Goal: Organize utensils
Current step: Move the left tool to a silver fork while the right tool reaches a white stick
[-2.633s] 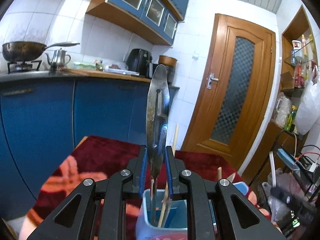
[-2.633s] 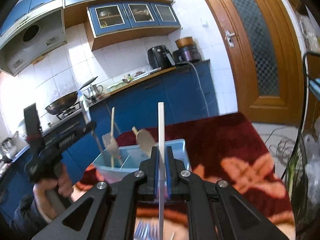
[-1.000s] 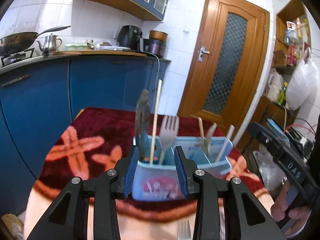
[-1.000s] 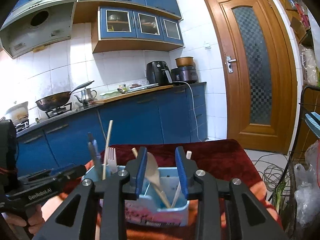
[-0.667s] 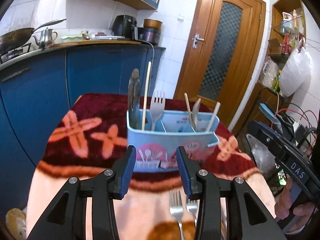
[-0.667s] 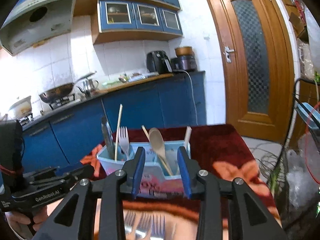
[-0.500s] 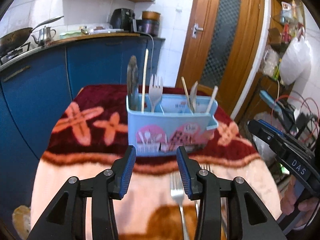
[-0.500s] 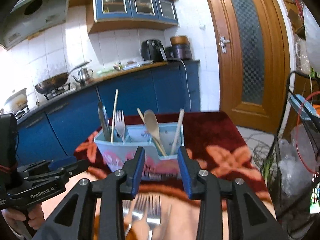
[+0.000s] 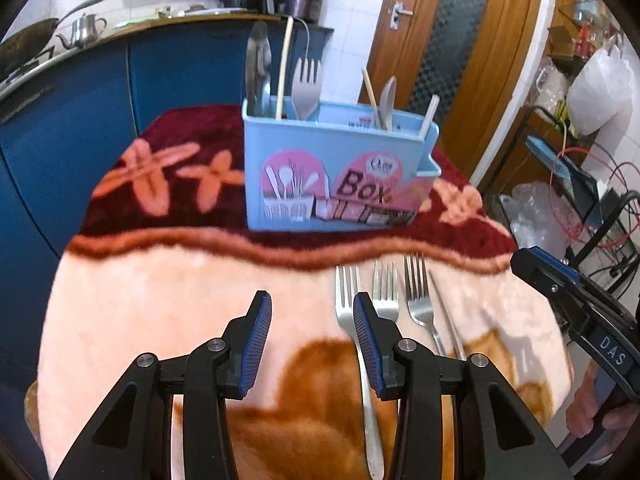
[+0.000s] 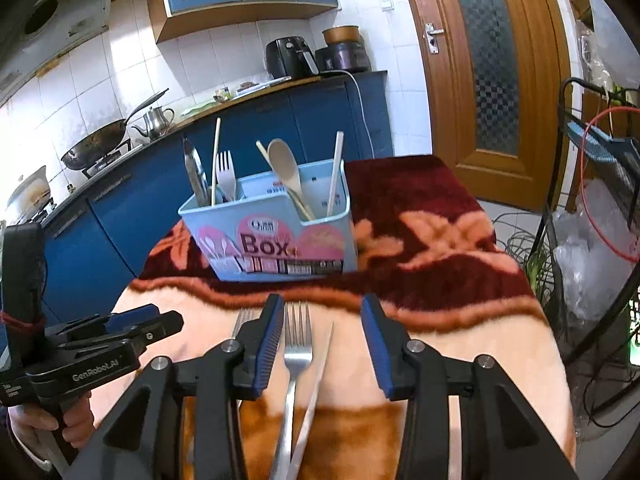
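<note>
A light blue utensil box [image 9: 336,176] stands on the blanket-covered table; it also shows in the right wrist view [image 10: 276,236]. It holds metal tongs [image 9: 258,68], a chopstick, a fork [image 9: 306,88], a wooden spoon [image 10: 285,172] and a white chopstick [image 10: 335,172]. Three metal forks [image 9: 384,304] and a table knife [image 9: 446,312] lie on the blanket in front of it. My left gripper [image 9: 308,344] is open and empty above the blanket, left of the forks. My right gripper [image 10: 323,344] is open and empty, over a fork [image 10: 294,356] and the knife [image 10: 316,376].
The table is covered by a peach and dark red blanket [image 9: 160,280]. Blue kitchen cabinets [image 9: 80,92] stand behind it, a wooden door [image 10: 492,72] to the right. A wire rack with cables and bags [image 10: 600,200] stands by the table's right side.
The left gripper let go of the tongs and the right let go of the white chopstick; both now stand in the box. Both grippers opened and drew back and down toward the forks.
</note>
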